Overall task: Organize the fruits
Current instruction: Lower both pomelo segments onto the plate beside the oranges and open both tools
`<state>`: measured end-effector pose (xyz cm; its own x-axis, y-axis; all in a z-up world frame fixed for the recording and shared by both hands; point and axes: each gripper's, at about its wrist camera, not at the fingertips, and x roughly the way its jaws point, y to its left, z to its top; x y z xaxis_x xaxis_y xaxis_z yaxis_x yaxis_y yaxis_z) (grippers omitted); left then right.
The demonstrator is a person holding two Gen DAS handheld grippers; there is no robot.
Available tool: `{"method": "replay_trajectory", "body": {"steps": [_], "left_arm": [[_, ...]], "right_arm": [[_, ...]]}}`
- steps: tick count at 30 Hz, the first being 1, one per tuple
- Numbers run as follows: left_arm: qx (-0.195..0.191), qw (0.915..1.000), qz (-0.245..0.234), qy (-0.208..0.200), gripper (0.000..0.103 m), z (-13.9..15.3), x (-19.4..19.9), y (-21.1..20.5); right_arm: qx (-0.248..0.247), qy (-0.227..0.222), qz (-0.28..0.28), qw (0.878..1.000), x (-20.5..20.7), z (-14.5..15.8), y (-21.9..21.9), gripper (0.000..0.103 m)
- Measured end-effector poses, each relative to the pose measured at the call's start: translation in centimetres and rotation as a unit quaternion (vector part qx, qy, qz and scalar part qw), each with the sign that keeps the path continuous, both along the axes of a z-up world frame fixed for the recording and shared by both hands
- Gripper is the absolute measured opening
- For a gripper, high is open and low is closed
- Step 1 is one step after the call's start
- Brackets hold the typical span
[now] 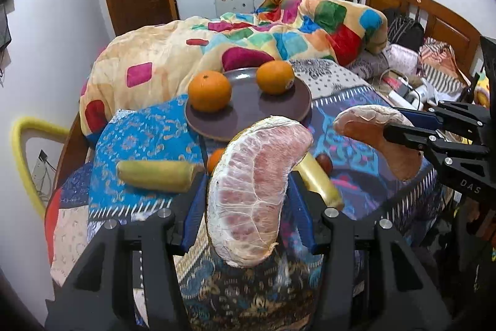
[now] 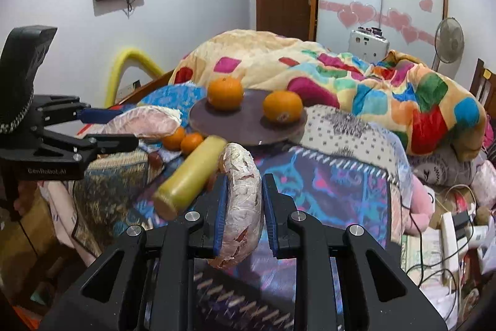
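Left hand-held gripper point(image 1: 248, 200): blue pads part-spread, pinching a peeled pomelo segment point(image 1: 251, 191), held clear above the bed's patterned cloth point(image 1: 139, 132). Right hand-held gripper point(image 2: 243, 207): pads drawn close, clamped on a second pomelo segment point(image 2: 243, 200), also lifted. Beyond them, brown plate point(image 1: 248, 110) on the bed carries two oranges point(image 1: 210, 91). Banana pieces point(image 1: 155, 176) lie on the cloth near the plate.

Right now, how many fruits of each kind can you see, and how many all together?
Big oranges on the plate: 2
Small oranges on the cloth: 2
Pomelo pieces, one in each gripper: 2
Yellow fruits: 2
Small dark red fruit: 1
Total: 9
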<state>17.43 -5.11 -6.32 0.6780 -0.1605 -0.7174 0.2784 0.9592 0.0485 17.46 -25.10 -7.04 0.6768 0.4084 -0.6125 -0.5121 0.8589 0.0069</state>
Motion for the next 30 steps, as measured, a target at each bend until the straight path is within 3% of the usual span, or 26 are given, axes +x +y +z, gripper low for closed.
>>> {"method": "replay_trajectory", "body": {"steps": [12, 22, 30], "left_arm": [[-0.009, 0.9996, 0.014, -0.023, 0.052, 0.5, 4.8, 0.5], [-0.018, 0.9988, 0.031, -0.033, 0.052, 0.6, 10.1, 1.2], [-0.025, 0.9977, 0.061, -0.017, 0.052, 0.1, 13.8, 1.7]], "right_arm": [[0.021, -0.023, -0.016, 0.999, 5.0, 1.5, 0.5, 0.021], [0.009, -0.020, -0.008, 1.000, 10.0, 0.8, 3.0, 0.021], [-0.002, -0.010, 0.004, 1.000, 12.5, 0.3, 4.9, 0.021]]}}
